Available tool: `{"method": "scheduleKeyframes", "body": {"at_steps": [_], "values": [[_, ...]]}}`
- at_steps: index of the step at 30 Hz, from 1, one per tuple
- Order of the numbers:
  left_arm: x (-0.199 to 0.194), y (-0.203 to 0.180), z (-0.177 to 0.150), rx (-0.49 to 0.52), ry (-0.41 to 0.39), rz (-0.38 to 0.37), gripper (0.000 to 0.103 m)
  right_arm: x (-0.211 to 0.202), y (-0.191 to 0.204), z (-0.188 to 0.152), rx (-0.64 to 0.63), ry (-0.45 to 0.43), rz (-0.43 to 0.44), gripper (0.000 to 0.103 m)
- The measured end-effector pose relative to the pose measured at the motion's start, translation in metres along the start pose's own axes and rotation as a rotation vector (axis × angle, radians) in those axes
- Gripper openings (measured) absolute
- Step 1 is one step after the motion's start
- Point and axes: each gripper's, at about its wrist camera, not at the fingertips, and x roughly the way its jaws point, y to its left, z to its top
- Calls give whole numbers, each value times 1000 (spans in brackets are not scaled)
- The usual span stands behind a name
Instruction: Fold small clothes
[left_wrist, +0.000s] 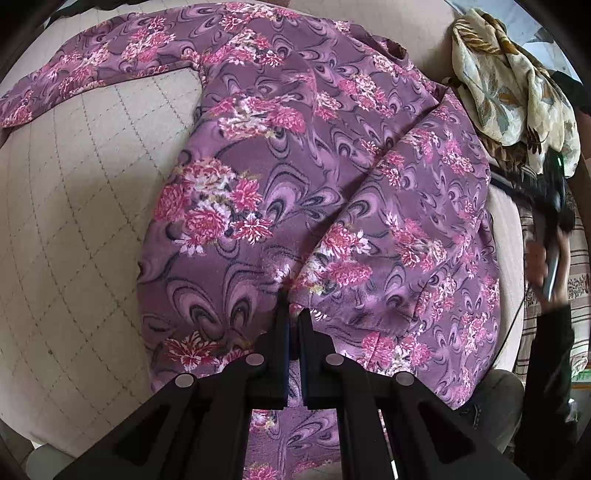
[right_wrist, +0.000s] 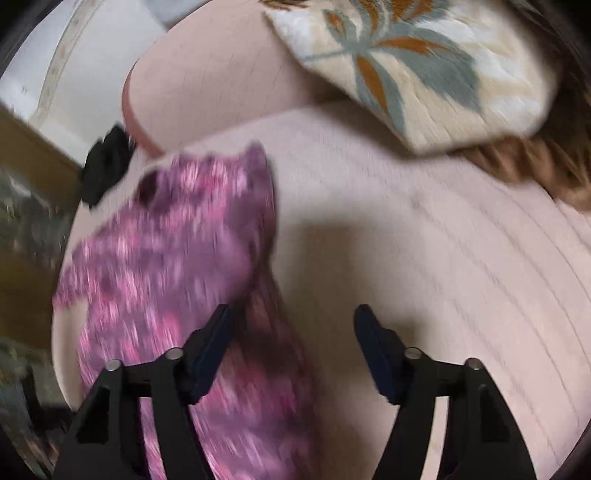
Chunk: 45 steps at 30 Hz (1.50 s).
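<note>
From the left wrist camera, the left gripper (left_wrist: 293, 314) reaches forward and down onto a purple floral garment (left_wrist: 295, 166) that lies spread across a beige quilted cushion (left_wrist: 74, 221). Its fingers (left_wrist: 282, 332) are drawn nearly together, with only a thin slit between them, and a fold of the purple cloth sits pinched at their tips. One sleeve stretches away to the upper left; the other side of the garment is folded inward over the body. At the far right a cream leaf-print cloth (left_wrist: 517, 85) lies bunched, and below it the person's right hand (left_wrist: 546, 254) shows, blurred, around a dark handle.

From the right wrist camera, which is smeared by motion, the right gripper (right_wrist: 291, 332) hovers above the pale cushion (right_wrist: 443, 258), tilted downward. Its fingers (right_wrist: 373, 339) stand wide apart with nothing between them; the left-hand one overlaps the edge of the garment (right_wrist: 177, 251) in this view, though contact cannot be judged. The garment lies to the left of the gripper, and the leaf-print cloth (right_wrist: 413, 74) rests at the top.
</note>
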Motion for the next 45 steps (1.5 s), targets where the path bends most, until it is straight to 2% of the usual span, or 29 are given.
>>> {"method": "scheduleKeyframes", "body": {"at_steps": [3, 6, 8, 9, 10, 11, 13, 15, 16, 18, 20, 23, 24, 27, 29, 31, 33, 36, 38, 39, 40, 41, 43, 45], "values": [[3, -1, 0, -2, 0, 14, 3, -4, -2, -22, -23, -8, -42, 60], [5, -3, -1, 8, -1, 35, 3, 4, 5, -22, -65, -2, -47, 60], [6, -5, 0, 14, -3, 45, 3, 12, 11, -18, -96, -4, -55, 54], [7, -5, 0, 15, -2, 49, 3, 14, 14, -16, -109, -24, -67, 44], [8, -4, 0, 13, -1, 52, 3, 15, 18, -16, -126, -20, -30, 18], [9, -5, 0, 13, 0, 54, 3, 12, 20, -17, -148, -19, -25, 13], [11, -5, 1, 10, 3, 56, 3, -3, 24, -20, -170, -62, -90, 12], [11, -7, 1, 11, 2, 58, 3, -26, 12, -24, -122, -105, -102, 11], [11, -7, 0, 15, -1, 62, 3, -37, 1, -26, -85, -117, -77, 11], [12, -10, 0, 23, -6, 71, 3, -35, -10, -25, -58, -109, -39, 11], [12, -14, 1, 37, -11, 85, 3, -3, -26, -28, 3, -2, -52, 11], [12, -15, 0, 32, -9, 78, 5, -18, -17, -28, -24, -58, -46, 12], [11, -17, 1, 37, -8, 77, 5, -25, -18, -27, -22, -80, -20, 18], [7, -25, -1, 61, -8, 41, 5, -42, -27, -25, 26, -140, 47, 54], [6, -32, -2, 85, -8, 16, 5, -51, -26, -12, 61, -180, 82, 54], [8, -36, -2, 98, 0, 33, 5, -46, -29, 12, 121, -168, 109, 54], [11, -34, -1, 83, 11, 33, 4, -27, -25, 39, 154, -125, 151, 54], [4, -29, -1, 65, 27, -40, 3, 9, -2, 79, 144, -84, 133, 54], [-2, -27, 0, 68, 23, -57, 3, 26, 9, 101, 139, -65, 134, 44], [-2, -27, 0, 69, 26, -55, 3, 36, 12, 111, 130, -49, 111, 33], [0, -27, 0, 69, 32, -47, 3, 46, 11, 116, 126, -23, 76, 14], [3, -27, 0, 66, 40, -43, 3, 57, 15, 120, 130, -2, 56, 1], [8, -27, -1, 69, 51, -30, 3, 57, 18, 124, 132, -24, 29, 2], [8, -28, -3, 79, 46, -13, 3, 42, 15, 125, 153, -105, 14, 0]]}}
